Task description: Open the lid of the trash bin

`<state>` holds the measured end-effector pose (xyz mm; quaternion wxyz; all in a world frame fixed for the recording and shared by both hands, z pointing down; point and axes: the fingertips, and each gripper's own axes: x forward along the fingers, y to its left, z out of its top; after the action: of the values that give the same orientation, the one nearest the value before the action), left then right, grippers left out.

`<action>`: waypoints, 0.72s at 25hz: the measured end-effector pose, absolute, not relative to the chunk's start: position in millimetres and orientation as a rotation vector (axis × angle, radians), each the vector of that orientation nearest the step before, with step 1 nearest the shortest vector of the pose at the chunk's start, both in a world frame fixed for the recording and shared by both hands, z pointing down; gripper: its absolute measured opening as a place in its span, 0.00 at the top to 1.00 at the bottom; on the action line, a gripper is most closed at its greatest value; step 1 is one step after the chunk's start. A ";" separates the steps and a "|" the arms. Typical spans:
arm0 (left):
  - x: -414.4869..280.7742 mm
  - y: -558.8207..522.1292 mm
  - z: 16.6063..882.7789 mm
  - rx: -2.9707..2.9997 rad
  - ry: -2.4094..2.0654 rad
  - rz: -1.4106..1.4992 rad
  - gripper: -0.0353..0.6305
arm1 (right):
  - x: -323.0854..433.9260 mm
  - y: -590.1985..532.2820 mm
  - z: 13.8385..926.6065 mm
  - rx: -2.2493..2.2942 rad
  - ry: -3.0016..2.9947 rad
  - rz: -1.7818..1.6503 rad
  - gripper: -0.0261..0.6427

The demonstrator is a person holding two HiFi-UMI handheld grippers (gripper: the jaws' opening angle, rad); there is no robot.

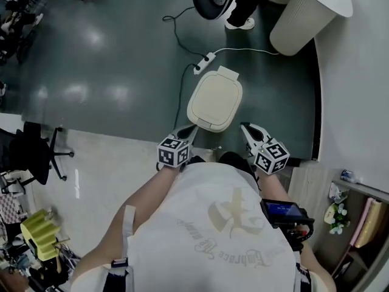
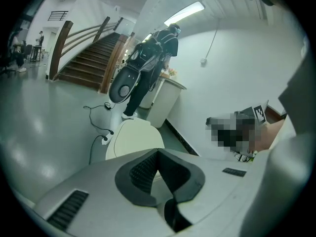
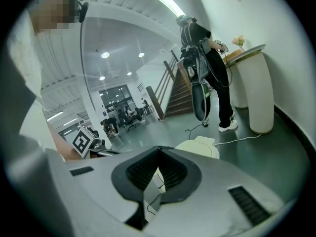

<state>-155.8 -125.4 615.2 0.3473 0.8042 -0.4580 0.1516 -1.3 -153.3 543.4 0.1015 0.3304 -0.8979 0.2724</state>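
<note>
- Cream plastic trash bin (image 1: 214, 99) sits on the dark grey floor (image 1: 109, 59) right in front of the person. The lid is down flat, so nothing's opened yet.
- The lid's long axis runs straight away from the person. The rounded front edge is on the near side, and the little hinge tab is on the far side by the power strip (image 1: 205, 62).
- The left gripper (image 1: 187, 131) hangs by the near-left corner of the lid, and the right gripper (image 1: 245, 128) is just off the near-right corner. Both look held up above the bin, and neither touches it as far as I can tell.
- Both gripper views show the jaw tips pressed together with nothing between them. You just get the lid peeking through the gap behind the pads.
- Key bit imo: the bin lies forward and down from both sets of fingertips, and the front edge is the one facing them. The left gripper looks a touch nearer in the head view, but it's close.
- My guess is the next move is dropping one gripper to that front edge and lifting it up toward the hinge end. Closed tips might hook under it, but I can't see from here whether there's a lip to catch.
</note>
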 end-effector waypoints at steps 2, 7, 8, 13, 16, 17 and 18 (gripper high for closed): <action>-157.9 -124.0 620.2 2.087 -1.169 0.413 0.93 | -8.3 -153.8 547.1 0.965 -2.644 0.805 0.95; -161.4 -134.3 634.8 2.075 -1.169 0.442 0.93 | -24.4 -172.0 557.6 0.908 -2.655 0.804 0.95; -158.2 -133.7 639.1 2.068 -1.165 0.449 0.93 | -23.9 -172.3 559.7 0.900 -2.652 0.809 0.95; -147.1 -132.6 662.8 2.030 -1.137 0.483 0.93 | -24.4 -172.9 576.3 0.869 -2.629 0.849 0.95; -140.4 -133.9 674.8 2.021 -1.125 0.499 0.93 | -24.1 -172.6 587.8 0.854 -2.620 0.868 0.95; -139.4 -132.6 677.7 2.017 -1.125 0.504 0.93 | -24.4 -170.6 590.6 0.847 -2.619 0.874 0.95; -139.4 -131.3 680.6 2.011 -1.127 0.509 0.93 | -25.3 -168.4 593.5 0.839 -2.619 0.880 0.95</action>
<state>-139.4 -131.3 680.6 0.3805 0.7877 -0.4415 0.1995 -25.3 -168.4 593.5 0.1267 0.2882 -0.8997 0.3023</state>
